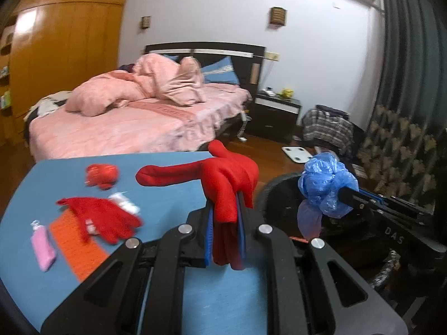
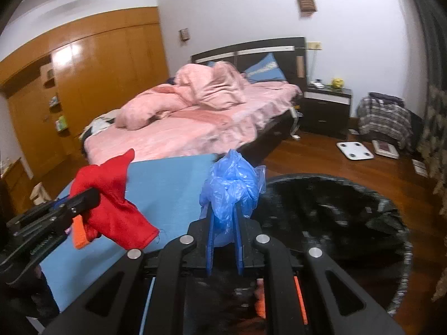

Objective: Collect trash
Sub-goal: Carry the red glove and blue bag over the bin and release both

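My left gripper (image 1: pixel 226 209) is shut on a red fabric piece (image 1: pixel 229 178) that hangs over the right end of the blue table (image 1: pixel 167 195). The right wrist view shows that gripper (image 2: pixel 89 195) at the left with the red fabric (image 2: pixel 111 206). My right gripper (image 2: pixel 225 212) is shut on a crumpled blue plastic bag (image 2: pixel 232 187), beside the rim of a black lined bin (image 2: pixel 335 223). From the left wrist view, the bag (image 1: pixel 327 184) hangs over the bin (image 1: pixel 279 195).
On the table lie a red crumpled item (image 1: pixel 102 174), a red glove (image 1: pixel 103 217), an orange cloth (image 1: pixel 75 245), a pink tube (image 1: pixel 43 247) and a white tube (image 1: pixel 124 202). A pink bed (image 1: pixel 125 128) stands behind; a white scale (image 2: pixel 354 150) lies on the wooden floor.
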Demonstrator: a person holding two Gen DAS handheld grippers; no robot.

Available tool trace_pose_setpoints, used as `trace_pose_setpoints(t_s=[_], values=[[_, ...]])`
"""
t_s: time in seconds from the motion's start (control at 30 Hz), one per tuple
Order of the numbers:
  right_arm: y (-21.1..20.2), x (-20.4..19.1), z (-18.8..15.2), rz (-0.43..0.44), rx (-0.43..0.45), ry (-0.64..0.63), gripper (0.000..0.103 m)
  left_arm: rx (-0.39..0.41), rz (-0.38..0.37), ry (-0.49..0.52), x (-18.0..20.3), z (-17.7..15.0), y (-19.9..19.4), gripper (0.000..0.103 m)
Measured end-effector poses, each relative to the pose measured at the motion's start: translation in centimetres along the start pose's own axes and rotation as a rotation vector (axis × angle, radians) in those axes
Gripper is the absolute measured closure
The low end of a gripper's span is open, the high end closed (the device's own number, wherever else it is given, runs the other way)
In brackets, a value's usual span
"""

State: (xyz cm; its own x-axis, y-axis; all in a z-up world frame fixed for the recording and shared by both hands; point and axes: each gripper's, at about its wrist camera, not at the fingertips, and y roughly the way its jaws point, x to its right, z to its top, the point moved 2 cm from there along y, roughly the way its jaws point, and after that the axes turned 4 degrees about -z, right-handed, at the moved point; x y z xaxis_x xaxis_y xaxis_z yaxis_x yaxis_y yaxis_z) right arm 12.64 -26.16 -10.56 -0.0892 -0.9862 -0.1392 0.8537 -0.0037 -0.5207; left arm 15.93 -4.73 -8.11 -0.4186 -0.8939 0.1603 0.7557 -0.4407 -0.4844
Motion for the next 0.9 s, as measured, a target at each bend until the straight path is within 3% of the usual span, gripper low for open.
trace_pose_setpoints(t_s=[0.37, 0.6, 0.67, 0.77, 0.83, 0.9], values=[[-0.7, 7.4, -0.3, -0.125, 0.005, 0.067, 0.091, -0.028, -0.142, 0.054, 7.6, 0.5, 4.6, 0.090], [-1.1, 10.4, -0.9, -0.172, -0.002, 0.095, 0.091, -0.082, -0.191, 0.076, 10.2, -0.3, 7.5, 0.089], [-1.1, 10.8, -1.0, -0.182, -0.008, 0.098, 0.090, -0.095, -0.199, 0.080, 10.7, -0.7, 8.2, 0.083], [-0.9, 11.5, -1.4, -0.205, -0.022, 0.102, 0.086, -0.103, -0.199, 0.084, 10.8, -1.1, 8.5, 0.063], [-0.9, 11.9, -1.7, -0.221, -0.025, 0.107, 0.070, -0.102, -0.202, 0.081, 10.6, -1.3, 8.4, 0.051], [-1.0, 12.1, -1.8, -0.231, -0.025, 0.114, 0.067, -0.104, -0.191, 0.082, 10.3, -1.3, 8.2, 0.048]])
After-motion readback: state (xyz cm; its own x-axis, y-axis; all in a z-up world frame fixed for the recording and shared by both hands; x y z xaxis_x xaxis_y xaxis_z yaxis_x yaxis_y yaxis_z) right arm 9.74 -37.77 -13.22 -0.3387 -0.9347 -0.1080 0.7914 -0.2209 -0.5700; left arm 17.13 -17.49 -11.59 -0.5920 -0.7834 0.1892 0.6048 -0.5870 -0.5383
